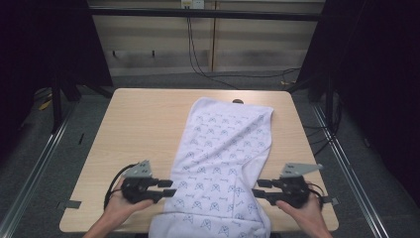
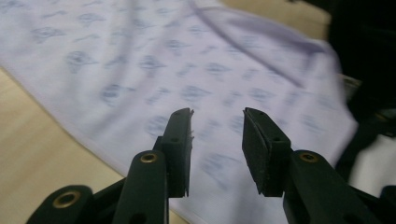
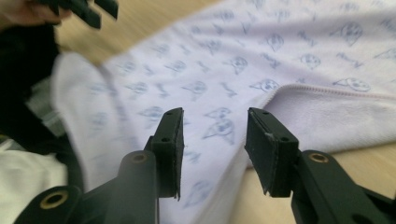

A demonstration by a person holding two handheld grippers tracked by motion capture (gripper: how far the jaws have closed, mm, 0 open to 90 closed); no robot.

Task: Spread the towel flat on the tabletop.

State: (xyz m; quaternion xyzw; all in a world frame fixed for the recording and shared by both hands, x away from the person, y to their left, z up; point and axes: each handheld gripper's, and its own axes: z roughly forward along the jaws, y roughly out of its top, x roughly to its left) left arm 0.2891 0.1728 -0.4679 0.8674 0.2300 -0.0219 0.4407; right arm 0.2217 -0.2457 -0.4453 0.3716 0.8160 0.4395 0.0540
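On a pale wooden table (image 1: 138, 124) a white towel (image 1: 223, 148) with small blue prints lies lengthwise, its near end spilling over the table's front edge. Two hands flank that near end: the left gripper (image 1: 168, 188) beside its left border, the right gripper (image 1: 258, 191) beside its right, both aimed inward, likely to take it up for folding. Each pair of jaws stands apart with nothing between. Cables (image 1: 198, 59) trail across the floor beyond; nothing blocks the towel.

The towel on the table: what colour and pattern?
White towel with small repeating blue-grey printed motifs; sharpest in the right gripper view.
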